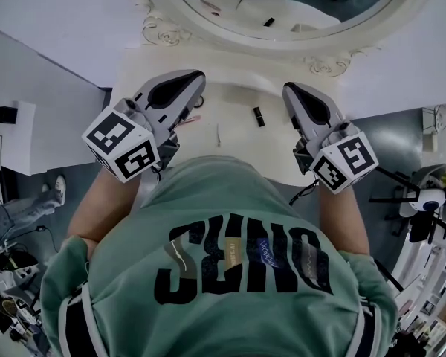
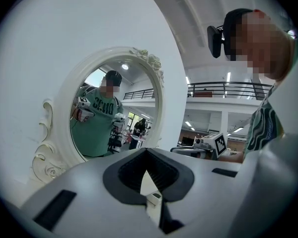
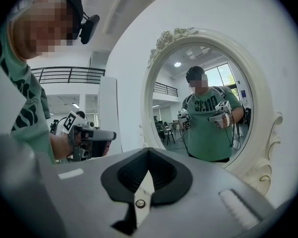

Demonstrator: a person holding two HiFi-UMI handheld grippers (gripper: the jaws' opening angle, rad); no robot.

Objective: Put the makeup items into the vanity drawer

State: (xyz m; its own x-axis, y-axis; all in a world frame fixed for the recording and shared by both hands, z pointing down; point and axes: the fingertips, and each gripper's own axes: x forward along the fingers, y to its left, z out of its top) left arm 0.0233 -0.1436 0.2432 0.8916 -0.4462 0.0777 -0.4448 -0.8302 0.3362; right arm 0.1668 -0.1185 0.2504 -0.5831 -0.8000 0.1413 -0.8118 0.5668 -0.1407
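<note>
- The green shirt (image 1: 230, 274) covered the near edge of the table (image 1: 238, 103), and no view showed the drawer.
- The mirror (image 1: 282, 44) at 12 o'clock was cut off by the top of the head view. Only the lower arc of its carved white frame showed there.
- A small dark stick (image 1: 259, 116), perhaps a lipstick, lay on the table toward 1 o'clock from the middle of the head view. It sat between the two grippers and touched neither.
- A pinkish item (image 1: 191, 119) lay at 10 o'clock, partly under the left gripper (image 1: 187, 82) and too hidden to name.
- A thin pale strip (image 1: 218, 134) lay on the table at 7 o'clock from the dark stick, near the shirt. It was too faint to identify.
- The left gripper (image 2: 148, 155) pointed toward the mirror with its jaws closed. The pads met at the tips and nothing was between them.
- The right gripper (image 1: 295, 94), at 2 o'clock, also pointed toward the mirror. In its own view the right gripper (image 3: 149, 155) was fully closed and empty.
</note>
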